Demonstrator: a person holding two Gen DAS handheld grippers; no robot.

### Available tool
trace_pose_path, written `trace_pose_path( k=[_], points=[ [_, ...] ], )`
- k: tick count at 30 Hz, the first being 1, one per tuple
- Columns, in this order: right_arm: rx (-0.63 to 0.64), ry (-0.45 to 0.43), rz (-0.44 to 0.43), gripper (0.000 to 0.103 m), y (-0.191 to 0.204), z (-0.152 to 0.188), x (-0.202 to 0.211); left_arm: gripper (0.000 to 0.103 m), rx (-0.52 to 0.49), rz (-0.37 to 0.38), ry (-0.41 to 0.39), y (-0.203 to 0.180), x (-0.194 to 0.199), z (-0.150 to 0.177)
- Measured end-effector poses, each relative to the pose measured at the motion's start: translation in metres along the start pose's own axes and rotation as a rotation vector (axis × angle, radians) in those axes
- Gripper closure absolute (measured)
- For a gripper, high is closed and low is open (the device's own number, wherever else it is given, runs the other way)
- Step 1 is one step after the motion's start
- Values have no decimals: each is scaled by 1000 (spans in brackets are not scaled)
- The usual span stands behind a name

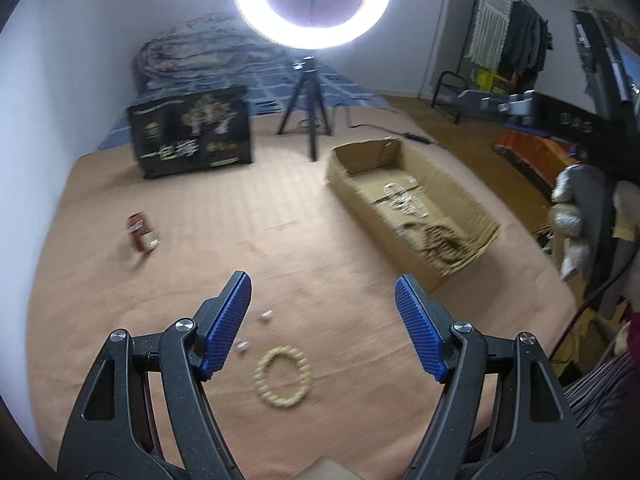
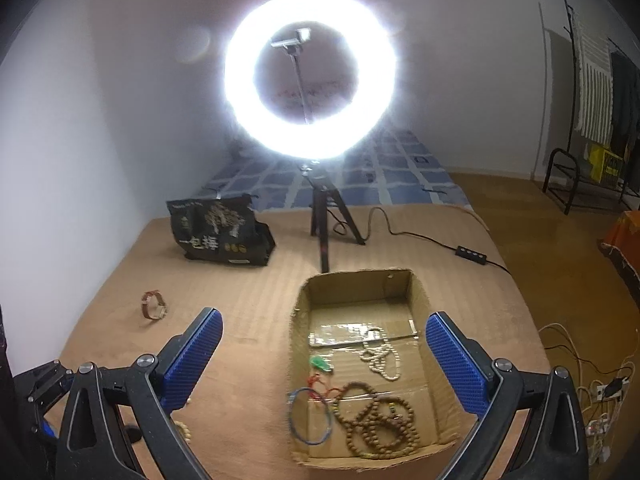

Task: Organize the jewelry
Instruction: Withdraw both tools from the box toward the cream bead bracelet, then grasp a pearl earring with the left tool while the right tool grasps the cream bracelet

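A cream bead bracelet [image 1: 283,376] lies on the tan bedcover between and below the fingers of my left gripper [image 1: 323,296], which is open and holds nothing. Two small silver pieces [image 1: 265,315] lie just beyond the bracelet. A red-brown watch [image 1: 140,233] [image 2: 154,305] lies further left. My right gripper [image 2: 324,332] hangs wide open and empty above the cardboard box [image 2: 298,312] [image 1: 344,178]. The box holds brown bead strands [image 2: 380,420], a white bead necklace [image 2: 380,356], a blue bangle [image 2: 310,416] and a green pendant [image 2: 320,363].
A ring light on a black tripod [image 2: 320,216] [image 1: 308,100] stands behind the box, its cable and switch [image 2: 472,254] trailing right. A black printed bag [image 2: 218,232] [image 1: 192,132] sits at the back left by the wall. Cables lie on the floor at right [image 2: 592,396].
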State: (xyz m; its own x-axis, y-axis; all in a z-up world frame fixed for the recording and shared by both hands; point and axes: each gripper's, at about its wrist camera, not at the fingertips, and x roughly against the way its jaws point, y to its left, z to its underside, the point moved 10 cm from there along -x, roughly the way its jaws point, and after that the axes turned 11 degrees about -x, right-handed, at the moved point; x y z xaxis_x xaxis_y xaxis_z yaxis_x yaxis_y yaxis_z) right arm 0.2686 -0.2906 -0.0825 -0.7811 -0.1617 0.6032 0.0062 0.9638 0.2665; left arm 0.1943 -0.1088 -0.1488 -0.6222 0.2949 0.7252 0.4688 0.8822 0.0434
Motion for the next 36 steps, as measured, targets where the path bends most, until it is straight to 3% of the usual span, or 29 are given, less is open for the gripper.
trace_pose_path(
  k=[8,20,22,27,34,36],
  points=[
    [94,34,-100,0,47,47,-5,26,42,-53,75,40,4,54],
    [256,228,-180,3,92,124,-45,26,82,-69,144,68,-7,98],
    [277,253,-184,4,96,136,-48,34,94,-66,153,73,-10,101],
    [290,343,-194,16,102,167,-60,54,125,-31,193,79,-24,106],
    [274,483,-240,39,113,211,-74,63,144,42,225,72,-51,105],
    [276,506,-241,50,114,220,-77,67,140,56,238,70,-59,105]
  ],
)
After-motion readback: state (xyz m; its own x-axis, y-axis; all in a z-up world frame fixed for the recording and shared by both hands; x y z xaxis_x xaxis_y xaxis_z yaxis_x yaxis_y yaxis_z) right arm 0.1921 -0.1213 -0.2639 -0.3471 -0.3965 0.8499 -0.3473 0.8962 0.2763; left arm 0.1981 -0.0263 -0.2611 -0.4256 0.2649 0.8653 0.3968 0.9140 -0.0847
